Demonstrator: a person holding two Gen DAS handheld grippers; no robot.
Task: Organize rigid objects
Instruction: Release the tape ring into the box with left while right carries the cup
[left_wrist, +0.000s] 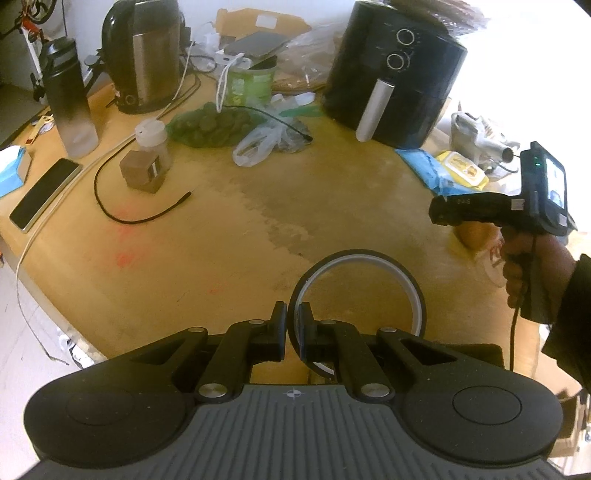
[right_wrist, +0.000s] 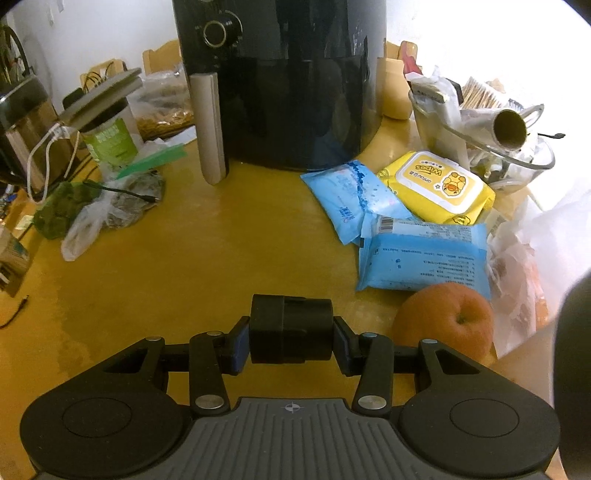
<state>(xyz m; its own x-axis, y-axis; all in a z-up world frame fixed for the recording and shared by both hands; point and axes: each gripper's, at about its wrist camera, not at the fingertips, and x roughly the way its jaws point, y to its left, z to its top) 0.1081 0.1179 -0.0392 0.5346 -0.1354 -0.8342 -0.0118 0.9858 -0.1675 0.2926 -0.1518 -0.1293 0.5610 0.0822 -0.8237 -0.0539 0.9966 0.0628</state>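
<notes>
The left gripper (left_wrist: 292, 325) points steeply down at the table, and its two black fingers are pressed together on the thin wall of a tape roll (left_wrist: 356, 295). This roll is a flat black ring with a pale inner side; most of it lies to the right of the fingers, over the bare wood. The right gripper (right_wrist: 291, 334) points down in the same way. Its blue pads clamp a short black cylinder (right_wrist: 290, 328) from both sides; the cylinder is matte, with a seam around it, and it lies crosswise between the pads. In the left wrist view a hand (left_wrist: 524, 273) in a dark sleeve holds the pistol-like handle of the right gripper, with a cable hanging below.

Just to the right of the right gripper lies an orange fruit (right_wrist: 447, 321), round and dull. Ahead of it lie two soft blue tissue packs (right_wrist: 421, 258) and a yellow wipes pack (right_wrist: 439, 186) with a hard lid. The yellow wooden table (left_wrist: 229, 236) is smooth with worn grey patches. Farther ahead stands a glossy black air fryer (right_wrist: 291, 81) with a silver handle. To the far left of the left gripper are a phone (left_wrist: 44, 194), a frosted bottle (left_wrist: 70, 99) and a steel kettle (left_wrist: 144, 55).
</notes>
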